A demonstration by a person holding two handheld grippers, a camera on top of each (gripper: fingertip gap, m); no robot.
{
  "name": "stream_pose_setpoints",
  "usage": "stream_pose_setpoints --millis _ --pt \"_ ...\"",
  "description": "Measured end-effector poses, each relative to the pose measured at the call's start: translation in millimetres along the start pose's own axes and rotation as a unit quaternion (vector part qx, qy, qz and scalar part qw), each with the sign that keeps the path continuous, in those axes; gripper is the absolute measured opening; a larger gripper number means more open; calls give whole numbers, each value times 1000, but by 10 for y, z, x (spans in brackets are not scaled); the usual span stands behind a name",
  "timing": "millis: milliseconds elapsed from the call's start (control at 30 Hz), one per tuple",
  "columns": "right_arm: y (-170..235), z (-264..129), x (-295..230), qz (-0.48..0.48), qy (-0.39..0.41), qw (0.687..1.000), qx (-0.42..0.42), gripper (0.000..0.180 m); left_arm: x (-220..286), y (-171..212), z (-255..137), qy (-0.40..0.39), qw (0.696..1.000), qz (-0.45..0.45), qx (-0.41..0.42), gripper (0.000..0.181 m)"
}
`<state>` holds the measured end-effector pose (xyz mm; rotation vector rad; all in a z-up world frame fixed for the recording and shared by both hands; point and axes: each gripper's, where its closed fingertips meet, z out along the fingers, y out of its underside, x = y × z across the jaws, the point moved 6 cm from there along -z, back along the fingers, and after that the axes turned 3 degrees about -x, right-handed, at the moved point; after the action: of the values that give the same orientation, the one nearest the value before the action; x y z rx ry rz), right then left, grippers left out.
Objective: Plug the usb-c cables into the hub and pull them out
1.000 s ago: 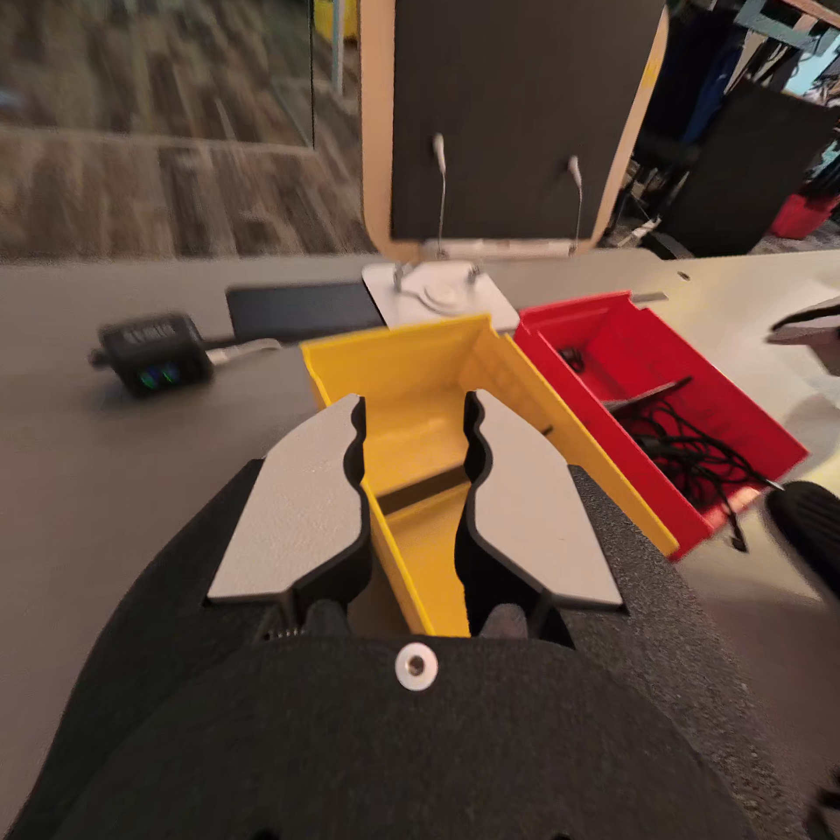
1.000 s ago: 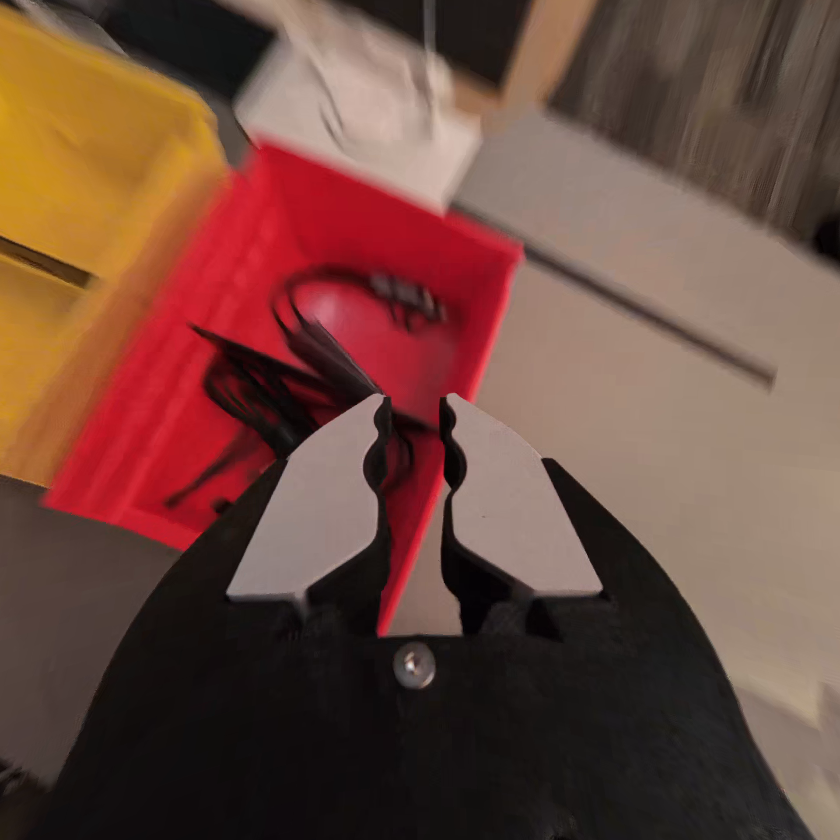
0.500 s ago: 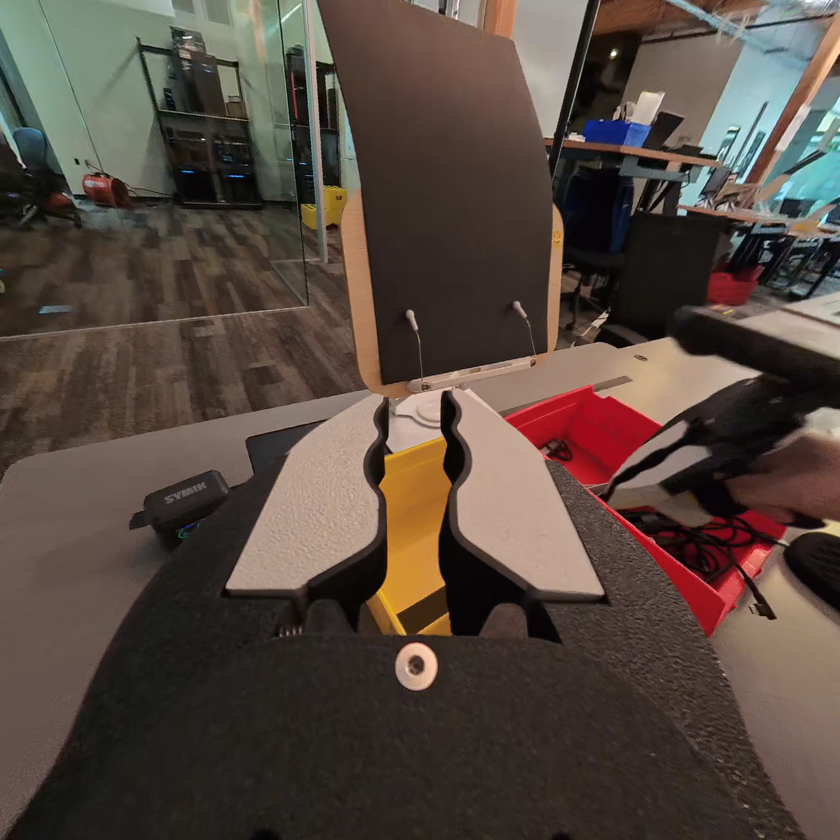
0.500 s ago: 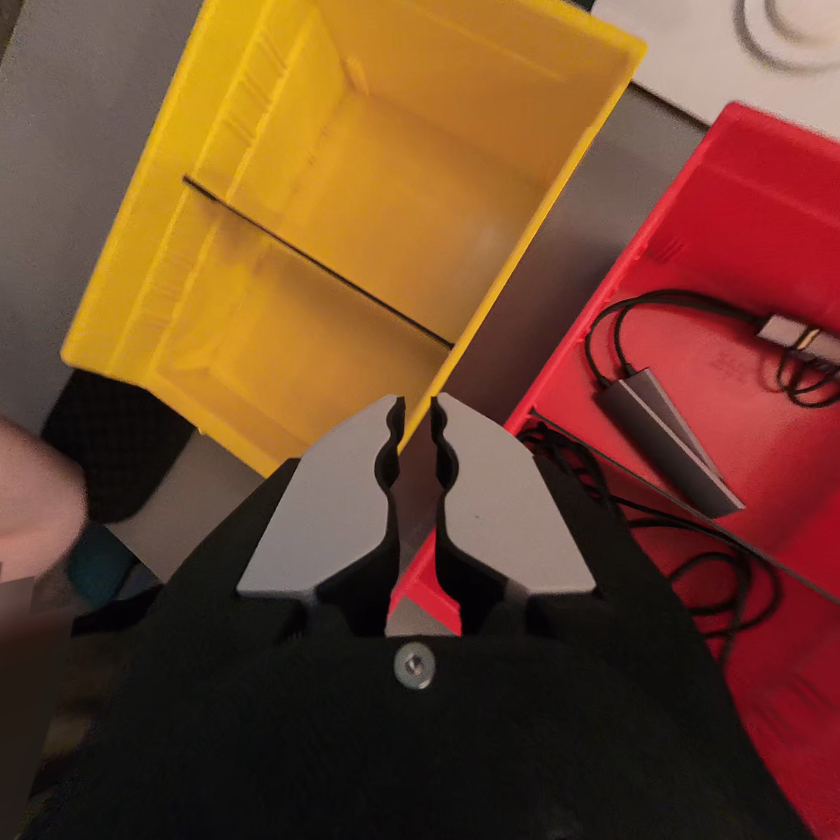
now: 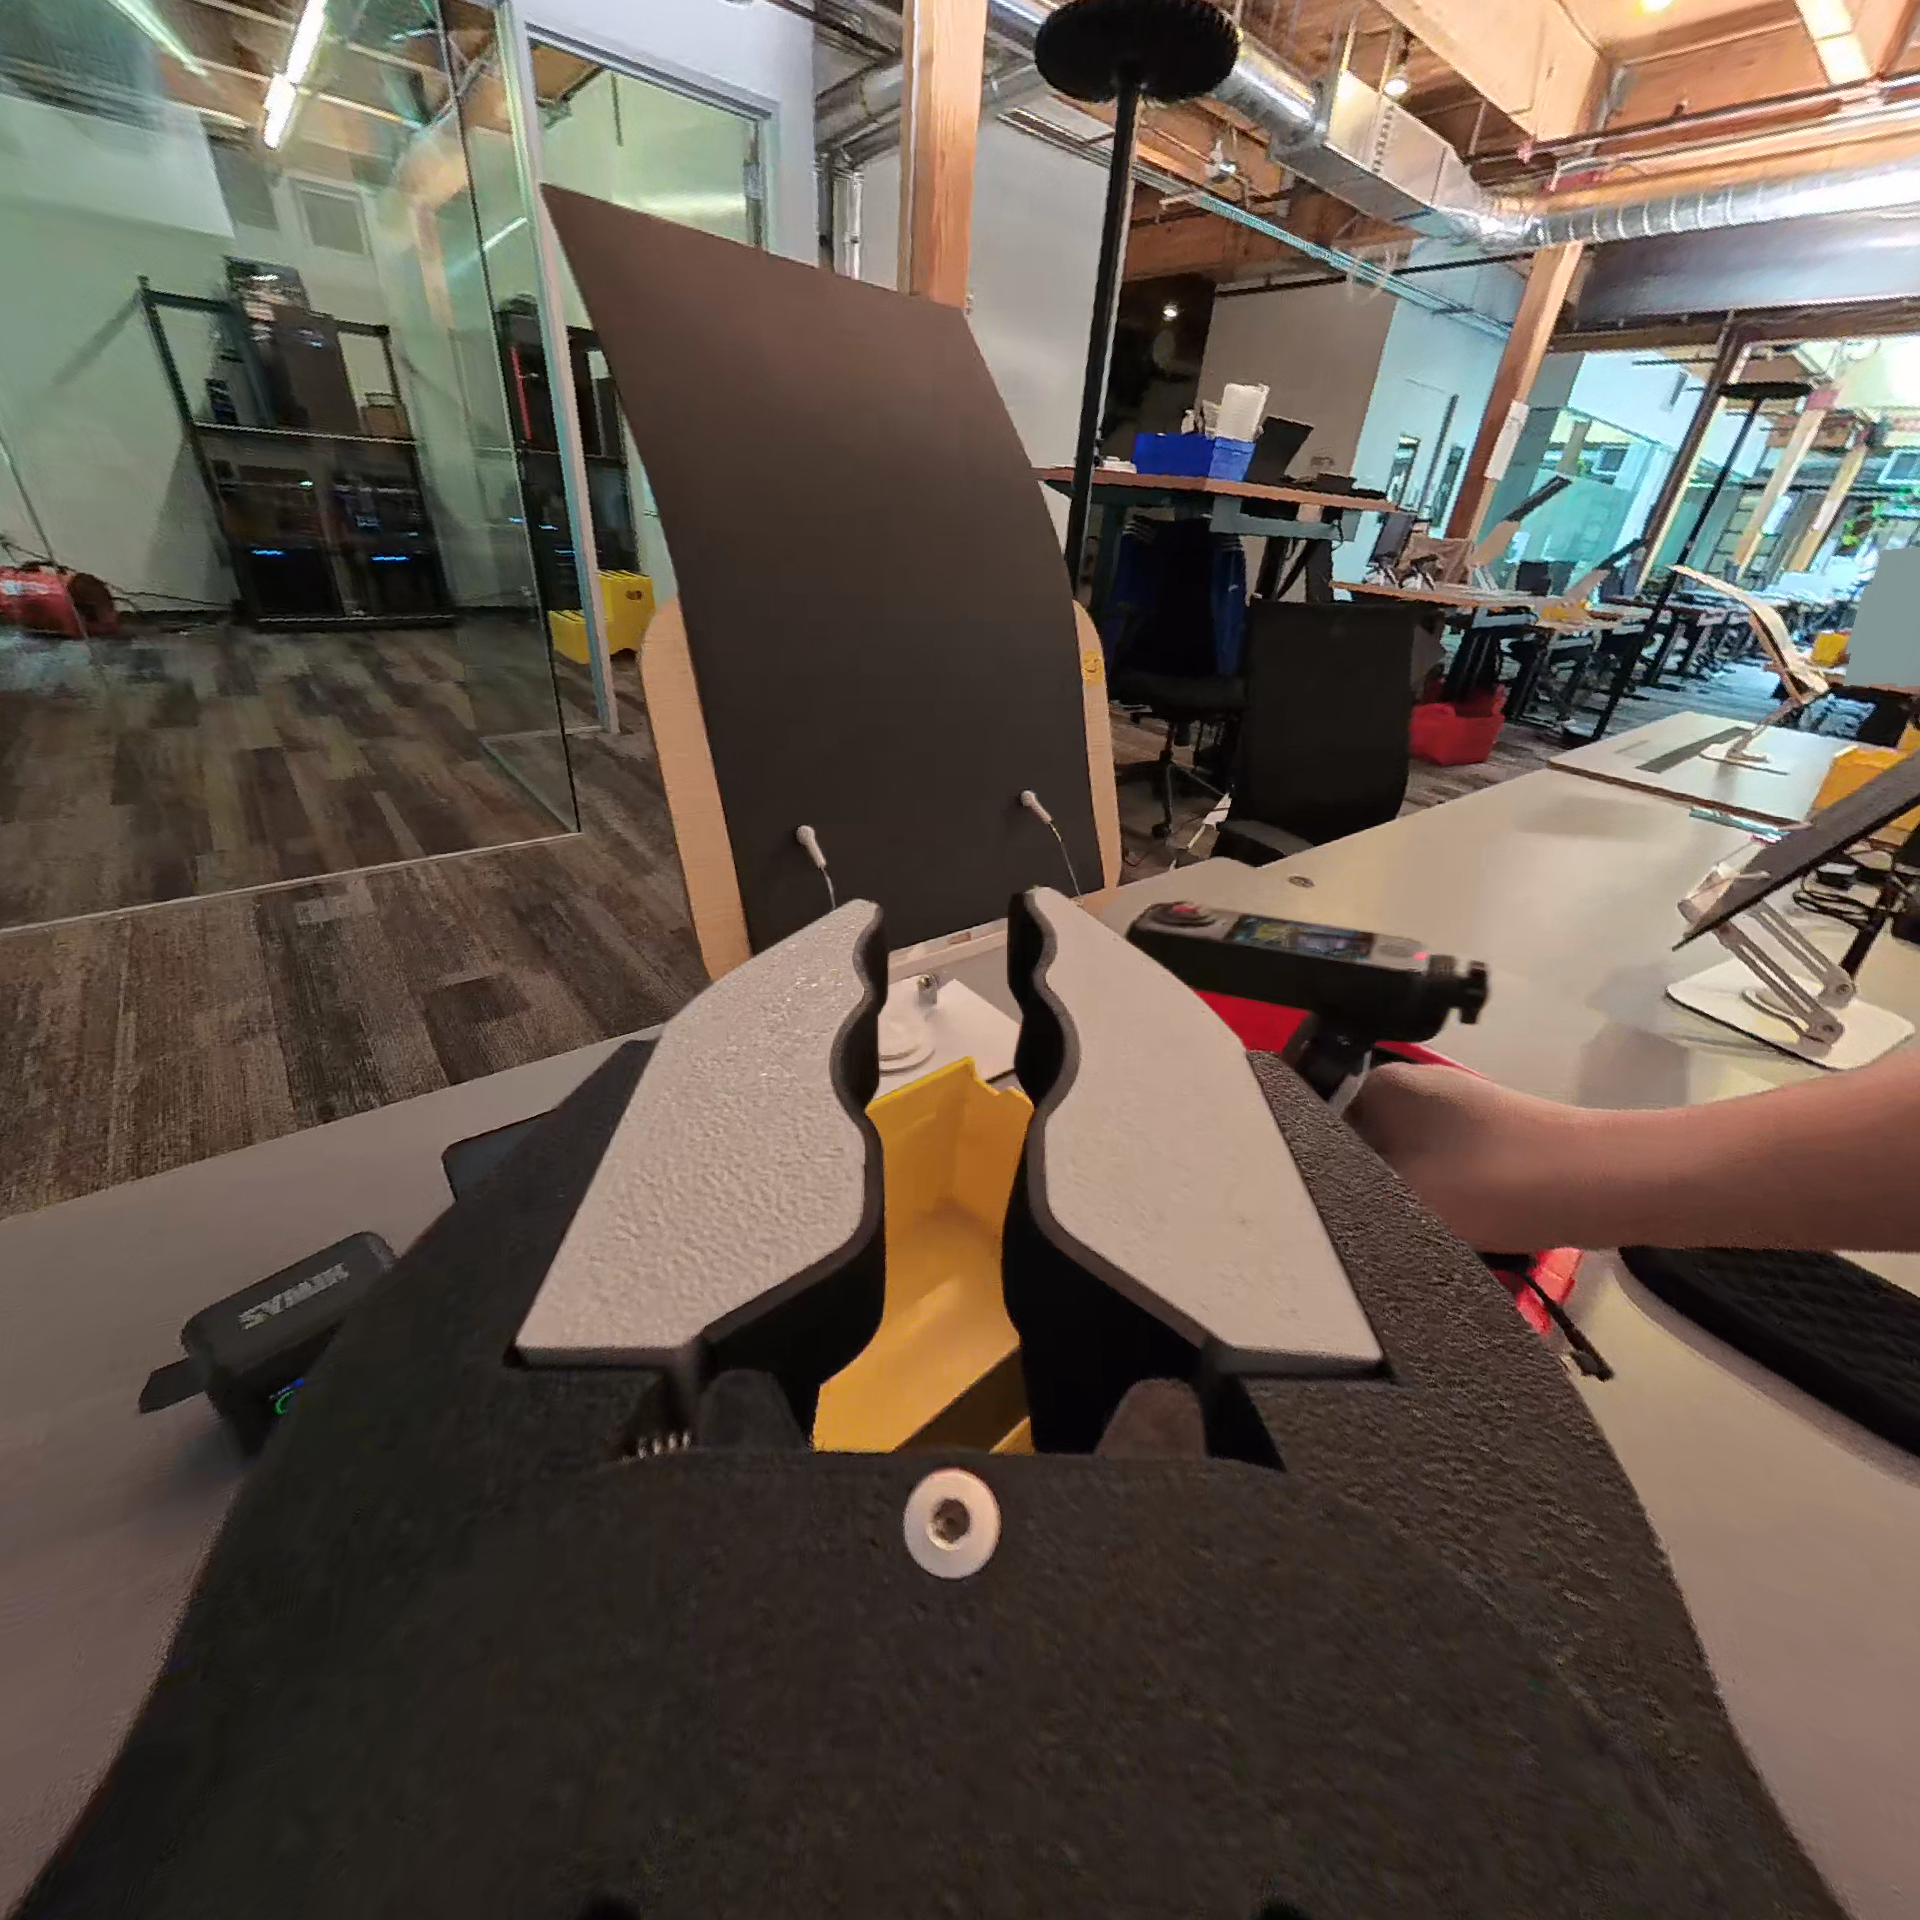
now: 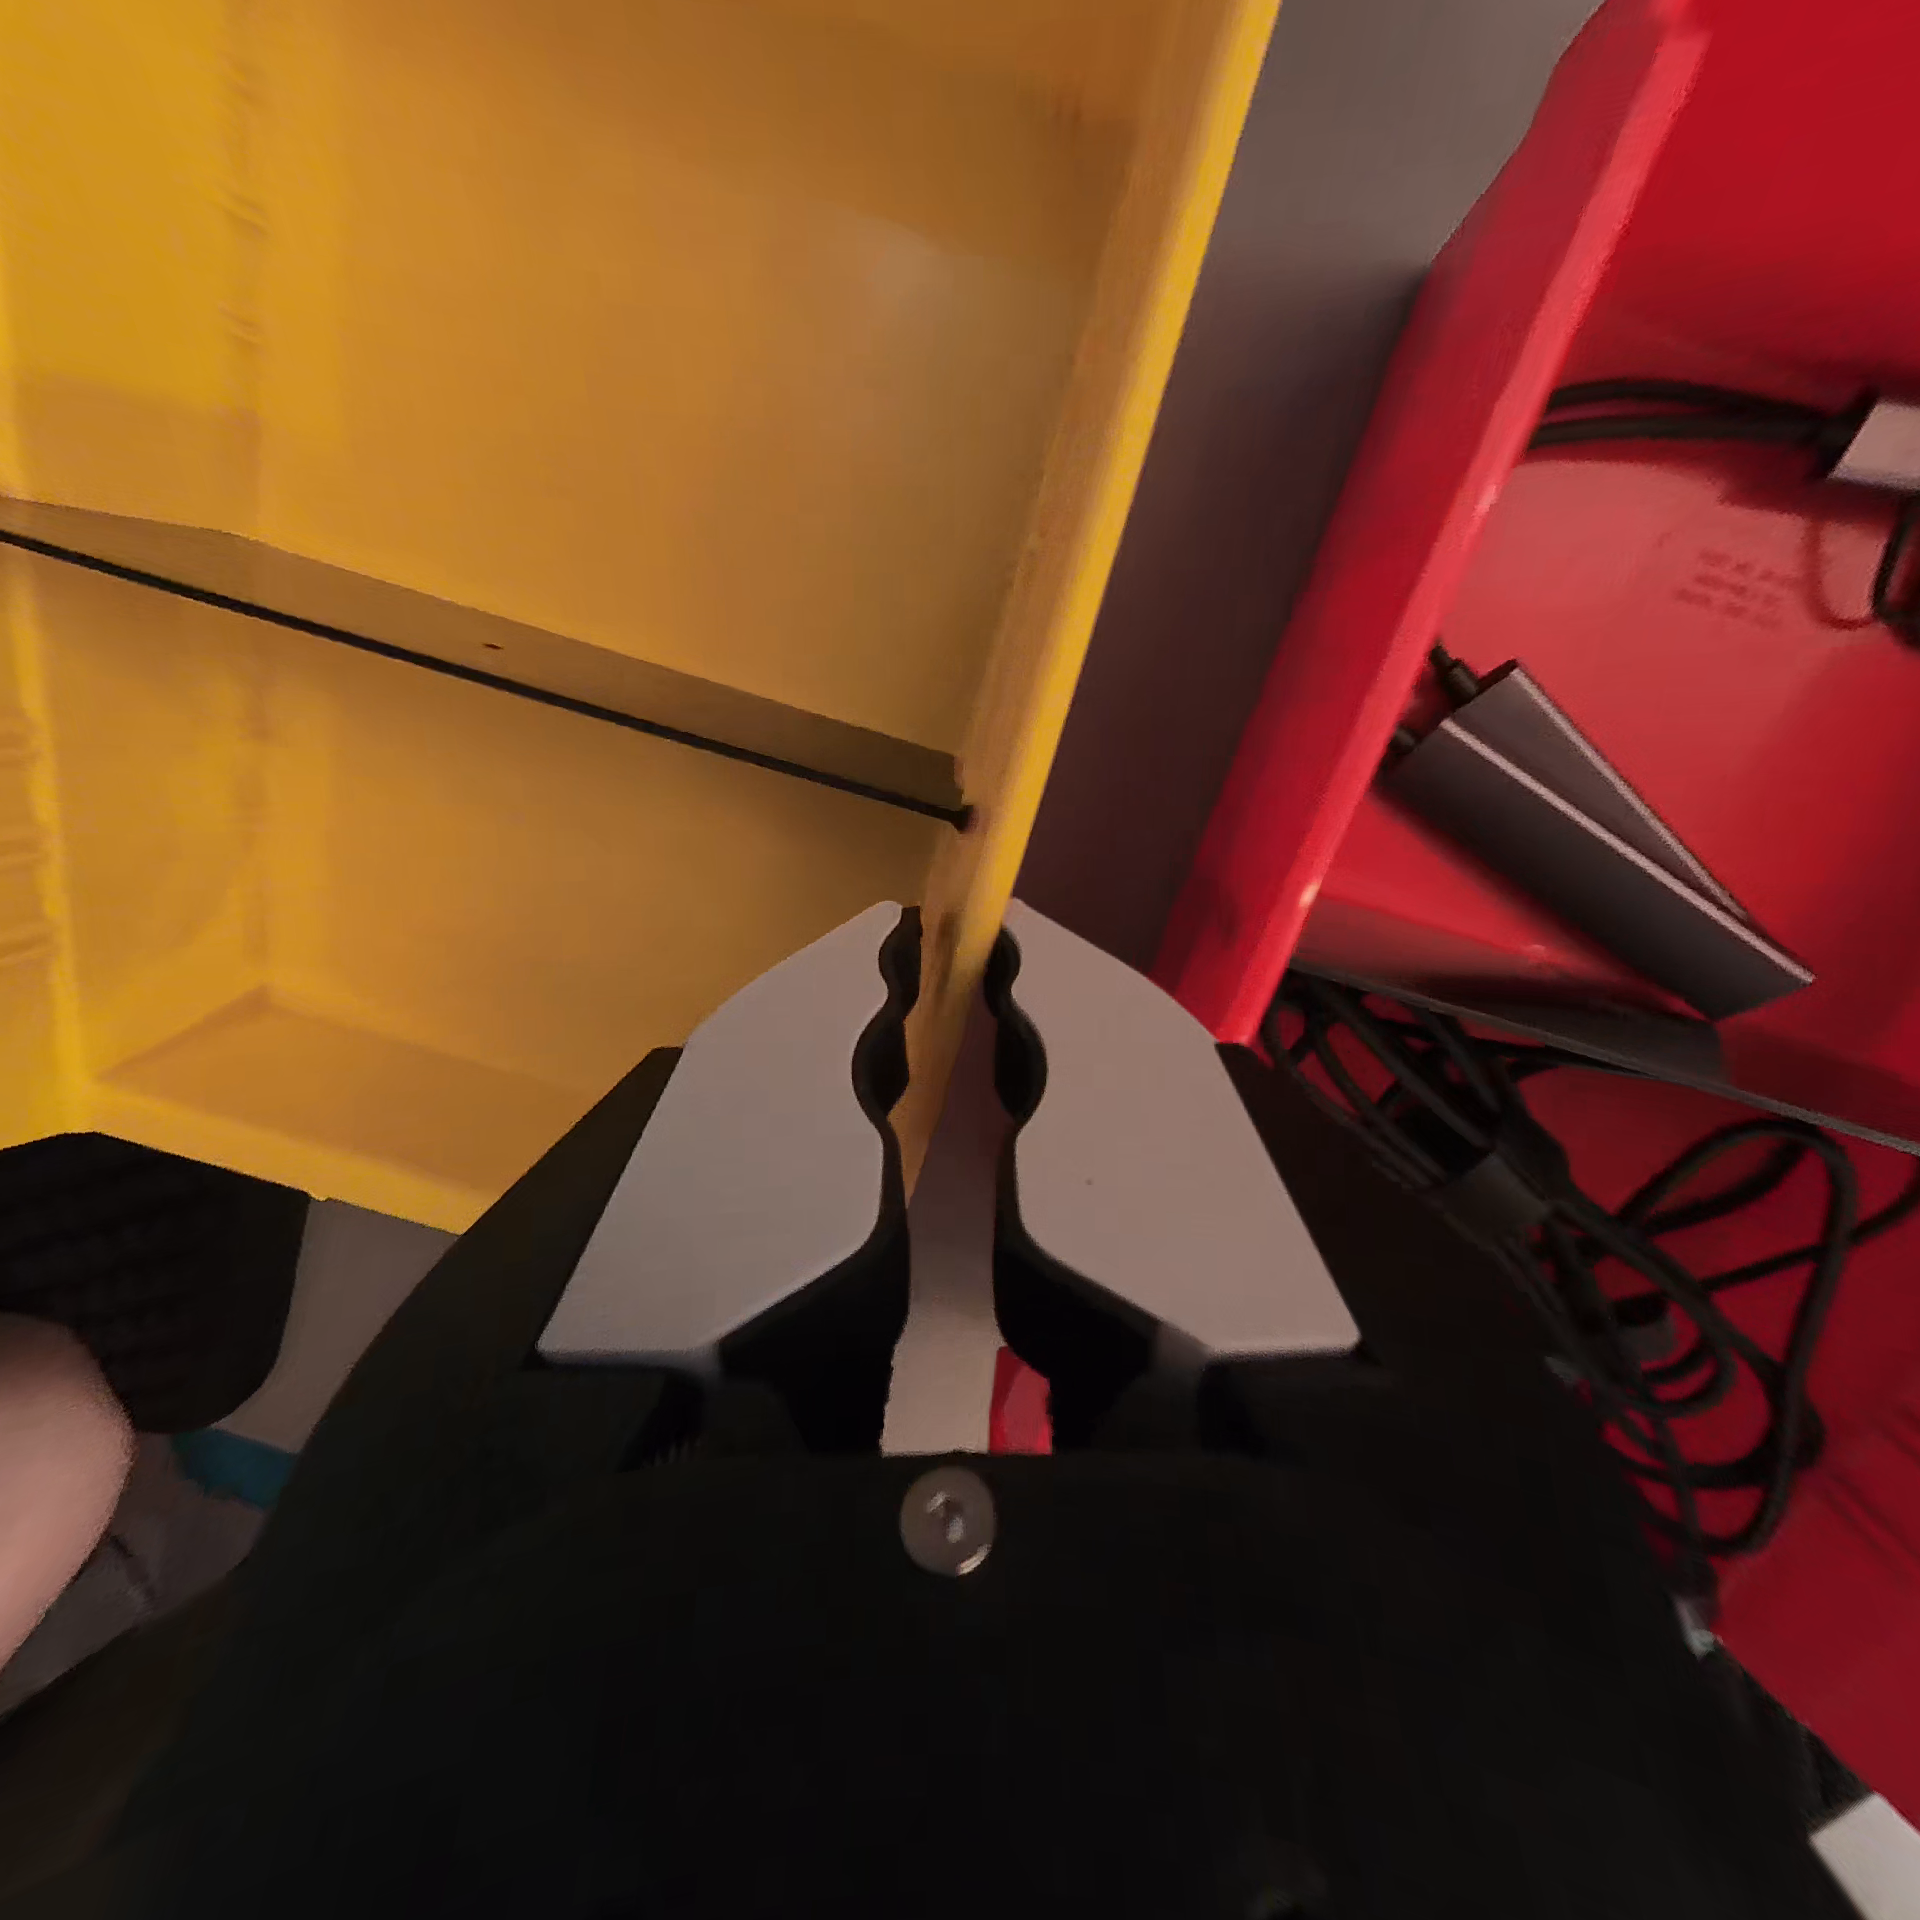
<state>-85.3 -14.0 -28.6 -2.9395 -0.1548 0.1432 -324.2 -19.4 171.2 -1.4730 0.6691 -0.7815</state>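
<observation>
The grey table [image 5: 94, 1507] carries a yellow bin [image 6: 644, 312] beside a red bin [image 6: 1621, 582]. The left gripper [image 5: 945, 940] hovers above the yellow bin, its jaws apart and empty. The right gripper [image 6: 951, 935] straddles the yellow bin's right wall with jaws nearly together; whether they pinch it is unclear. In the red bin, a grey hub [image 6: 1590, 842] lies in the far compartment and black usb-c cables [image 6: 1621, 1278] coil in the near one.
</observation>
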Motion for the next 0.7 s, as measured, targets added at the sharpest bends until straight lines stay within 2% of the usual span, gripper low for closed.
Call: stream_pose_setpoints --millis 67,167,267,300,333,400,533,700 --pt "11 93 -41 29 -14 999 -21 18 21 -11 -6 9 1000 -3 1 21" --pt "-45 146 -90 51 -33 998 -12 15 31 -37 -49 17 1000 -7 9 21" --pt "-2 326 -155 56 -36 996 -52 18 24 -65 -95 22 999 -11 20 21" --pt "21 383 -164 59 -23 996 -67 17 21 -69 -102 24 999 -12 22 21" --pt "-19 390 -153 54 -9 997 -47 7 15 -68 -105 24 999 -13 22 21" --pt "-54 397 -177 52 -25 997 -49 7 6 -56 -98 25 999 -13 18 21" --pt "-68 317 -174 54 -44 995 -65 6 1 -40 -88 24 1000 -18 10 21" --pt "-96 -13 -183 45 -92 988 -111 6 39 -78 -150 22 999 -19 13 21"
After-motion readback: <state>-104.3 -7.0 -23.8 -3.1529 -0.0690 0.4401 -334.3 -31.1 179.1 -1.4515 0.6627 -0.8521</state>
